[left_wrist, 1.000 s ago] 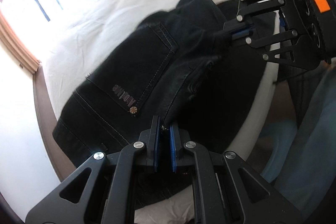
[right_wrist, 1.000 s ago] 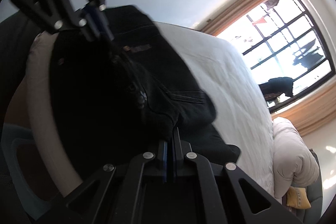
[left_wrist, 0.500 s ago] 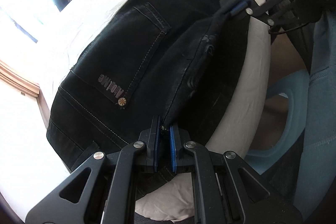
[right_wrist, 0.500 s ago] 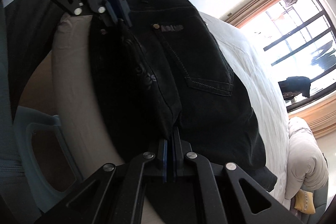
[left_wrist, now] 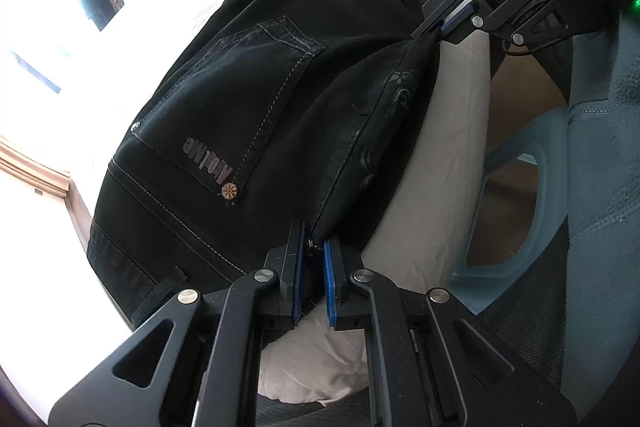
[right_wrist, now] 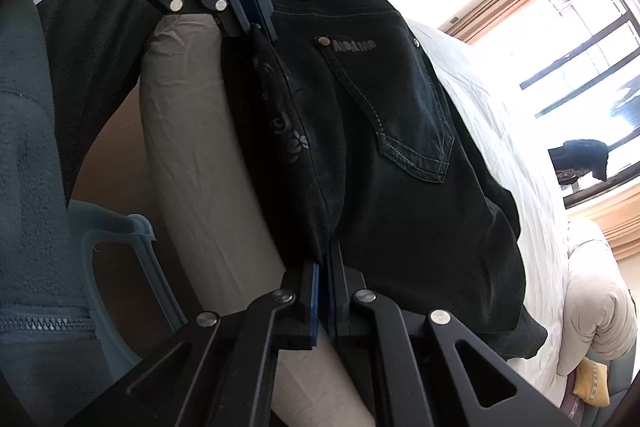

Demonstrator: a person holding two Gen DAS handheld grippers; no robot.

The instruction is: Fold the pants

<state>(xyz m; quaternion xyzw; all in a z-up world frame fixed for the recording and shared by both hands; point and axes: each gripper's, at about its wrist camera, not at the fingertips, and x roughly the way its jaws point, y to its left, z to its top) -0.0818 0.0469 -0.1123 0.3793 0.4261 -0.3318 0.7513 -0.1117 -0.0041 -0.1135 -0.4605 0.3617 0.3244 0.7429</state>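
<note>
Both claws (left_wrist: 314,247) (right_wrist: 323,267) pinching black pants (left_wrist: 248,115), probably waistband

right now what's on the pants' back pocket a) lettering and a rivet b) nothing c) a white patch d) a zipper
a: the left wrist view shows pale lettering along the top edge of the pocket on the pants, with a metal rivet at its corner.
</note>
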